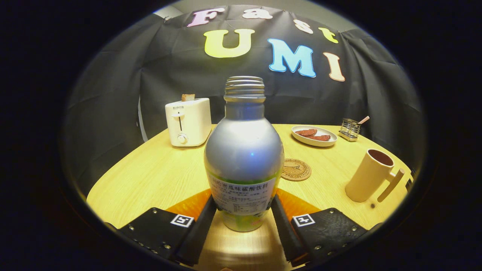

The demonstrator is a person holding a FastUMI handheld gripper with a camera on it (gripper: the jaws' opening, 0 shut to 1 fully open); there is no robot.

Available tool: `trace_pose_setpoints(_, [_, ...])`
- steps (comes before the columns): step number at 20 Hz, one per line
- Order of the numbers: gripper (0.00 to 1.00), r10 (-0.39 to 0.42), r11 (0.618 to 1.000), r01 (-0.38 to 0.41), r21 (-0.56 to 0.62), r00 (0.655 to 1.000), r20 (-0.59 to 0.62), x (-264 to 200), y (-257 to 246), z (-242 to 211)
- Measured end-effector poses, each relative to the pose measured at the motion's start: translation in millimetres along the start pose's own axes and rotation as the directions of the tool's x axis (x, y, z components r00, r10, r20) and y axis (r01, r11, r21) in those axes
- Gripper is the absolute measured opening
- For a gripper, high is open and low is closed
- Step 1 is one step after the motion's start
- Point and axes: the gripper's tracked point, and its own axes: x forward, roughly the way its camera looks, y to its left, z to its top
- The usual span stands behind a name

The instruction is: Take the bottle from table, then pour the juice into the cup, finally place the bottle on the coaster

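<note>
A silver bottle (244, 150) with a white and green label and an uncapped threaded neck stands upright between my fingers. My gripper (244, 205) is shut on the bottle, one finger (206, 218) pressing its lower left side and the other its lower right side. Whether the bottle's base rests on the wooden table (150, 177) or hangs just above it I cannot tell. A round cork coaster (296, 169) lies just beyond the bottle to the right. A cream cup (371, 175) with a handle stands farther right, near the table's edge, with a dark inside.
A white toaster (188, 122) with a slice of bread in it stands at the back left. A plate (301, 138) with reddish food and a small wire holder (349, 129) sit at the back right. The table's round edge curves close behind the cup.
</note>
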Motion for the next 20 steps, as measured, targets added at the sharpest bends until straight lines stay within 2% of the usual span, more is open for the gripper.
trace_pose_setpoints(8, [0.74, 0.103, 0.988, -0.098, 0.123, 0.994, -0.031, -14.1, 14.8, 26.1])
trace_pose_setpoints(11, [0.71, 0.097, 0.981, -0.087, 0.176, 0.994, -0.048, -14.9, 2.5, 36.7])
trace_pose_setpoints(15, [0.71, 0.045, 0.976, -0.030, 0.216, 0.997, -0.061, -21.7, -22.8, 48.8])
trace_pose_setpoints(17, [0.71, 0.055, 0.959, -0.037, 0.280, 0.997, -0.058, -24.6, -31.4, 53.6])
trace_pose_setpoints(20, [0.71, 0.101, 0.897, -0.079, 0.434, 0.995, -0.027, -28.3, -40.7, 62.4])
